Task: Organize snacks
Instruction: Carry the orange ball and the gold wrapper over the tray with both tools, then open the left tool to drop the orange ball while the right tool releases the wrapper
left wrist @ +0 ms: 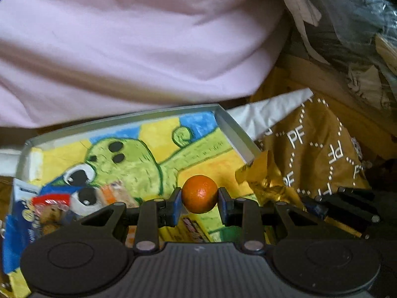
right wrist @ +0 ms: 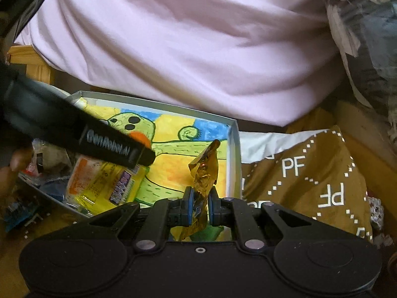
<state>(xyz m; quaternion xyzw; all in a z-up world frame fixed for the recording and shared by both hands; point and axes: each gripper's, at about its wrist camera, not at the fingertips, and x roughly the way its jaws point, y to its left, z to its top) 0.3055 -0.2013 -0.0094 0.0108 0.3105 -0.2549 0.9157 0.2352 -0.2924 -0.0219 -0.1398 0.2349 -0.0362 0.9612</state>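
orange (left wrist: 200, 194) fully visible left view only — right gripper (right wrist: 199, 204) pinches gold wrapper (right wrist: 204, 171).

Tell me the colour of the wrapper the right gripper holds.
Shiny gold wrapper, clearest in the right wrist view.

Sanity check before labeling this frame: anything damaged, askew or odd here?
One thing: the gold snack wrapper in the right gripper is crumpled and twisted, sticking up over the box. Whether it is torn is unclear. The orange sits squarely in the left gripper jaws. Nothing spilled.
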